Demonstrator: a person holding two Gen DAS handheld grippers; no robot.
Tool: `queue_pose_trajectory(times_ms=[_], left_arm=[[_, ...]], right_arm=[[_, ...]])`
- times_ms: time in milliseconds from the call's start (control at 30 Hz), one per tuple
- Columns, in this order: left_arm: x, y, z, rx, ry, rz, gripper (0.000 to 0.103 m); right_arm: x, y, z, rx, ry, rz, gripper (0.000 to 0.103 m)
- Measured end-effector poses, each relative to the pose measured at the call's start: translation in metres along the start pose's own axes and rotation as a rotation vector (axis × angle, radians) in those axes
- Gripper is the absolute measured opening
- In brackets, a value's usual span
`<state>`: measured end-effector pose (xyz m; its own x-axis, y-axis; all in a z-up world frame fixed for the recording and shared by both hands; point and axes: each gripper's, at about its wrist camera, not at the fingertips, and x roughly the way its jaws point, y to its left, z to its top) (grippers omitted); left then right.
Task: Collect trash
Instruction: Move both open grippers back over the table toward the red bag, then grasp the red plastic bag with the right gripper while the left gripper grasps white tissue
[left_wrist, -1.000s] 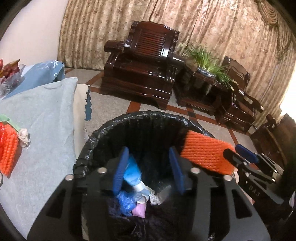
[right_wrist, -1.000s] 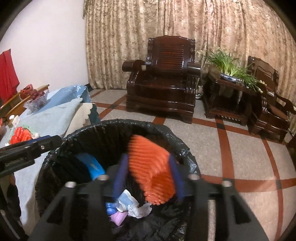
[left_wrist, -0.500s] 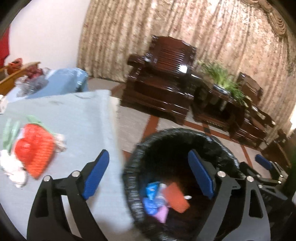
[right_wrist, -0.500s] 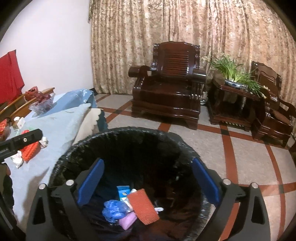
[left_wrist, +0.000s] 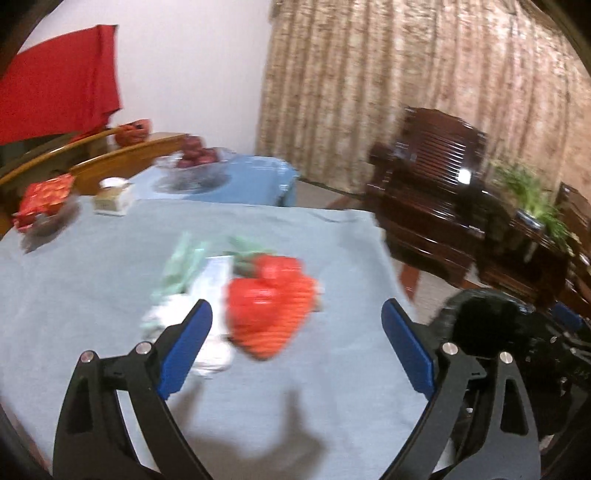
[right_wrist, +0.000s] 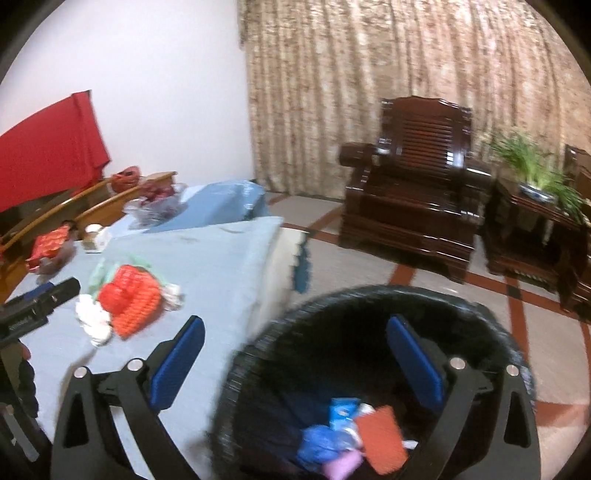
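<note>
A pile of trash lies on the light blue tablecloth (left_wrist: 92, 280): orange foam netting (left_wrist: 271, 306), white crumpled paper (left_wrist: 212, 354) and pale green scraps (left_wrist: 184, 258). My left gripper (left_wrist: 297, 345) is open and empty, just above and in front of the pile. My right gripper (right_wrist: 295, 356) is open and empty over the near rim of the black-lined trash bin (right_wrist: 369, 306). In the bin lie an orange net piece (right_wrist: 382, 437), blue wrappers (right_wrist: 321, 441) and a pink scrap (right_wrist: 343, 463). The pile also shows in the right wrist view (right_wrist: 131, 301), with the left gripper (right_wrist: 40, 299) beside it.
A glass fruit bowl (left_wrist: 195, 162), a red packet on a dish (left_wrist: 46, 203) and a small box (left_wrist: 112, 194) stand at the table's far side. Dark wooden armchairs (right_wrist: 417, 206) and a plant on a side table (right_wrist: 539, 184) stand beyond. The bin (left_wrist: 484, 325) is right of the table.
The right gripper opened and dropped the orange net piece into the bin. The left gripper opened and swung left from the bin to above the trash pile on the table.
</note>
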<state>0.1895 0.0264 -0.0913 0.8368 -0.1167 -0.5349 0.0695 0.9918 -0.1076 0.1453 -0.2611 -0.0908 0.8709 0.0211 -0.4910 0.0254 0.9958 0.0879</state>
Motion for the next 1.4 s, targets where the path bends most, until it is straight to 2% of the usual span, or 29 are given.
queue_pose_trajectory(times_ms=[200, 400, 833, 1133, 1233, 1333, 1400], left_arm=[[-0.002, 0.052, -0.002, -0.048, -0.013, 0.101, 0.090], [0.002, 0.084, -0.006, -0.067, -0.019, 0.158, 0.090], [0.025, 0.134, -0.019, -0.094, 0.003, 0.242, 0.090], [0.040, 0.157, -0.019, -0.115, 0.003, 0.263, 0.090], [0.043, 0.163, -0.019, -0.126, 0.006, 0.270, 0.090], [0.045, 0.167, -0.019, -0.132, 0.009, 0.277, 0.090], [0.046, 0.169, -0.019, -0.135, 0.010, 0.279, 0.090]], right_arm=[[0.022, 0.053, 0.010, -0.073, -0.015, 0.075, 0.097], [0.046, 0.096, 0.012, -0.107, -0.009, 0.123, 0.097], [0.100, 0.163, -0.001, -0.147, 0.031, 0.204, 0.096], [0.130, 0.204, 0.005, -0.175, 0.048, 0.245, 0.094], [0.138, 0.211, 0.004, -0.181, 0.059, 0.252, 0.091], [0.148, 0.217, 0.002, -0.194, 0.085, 0.260, 0.081], [0.154, 0.219, -0.002, -0.195, 0.110, 0.279, 0.067]])
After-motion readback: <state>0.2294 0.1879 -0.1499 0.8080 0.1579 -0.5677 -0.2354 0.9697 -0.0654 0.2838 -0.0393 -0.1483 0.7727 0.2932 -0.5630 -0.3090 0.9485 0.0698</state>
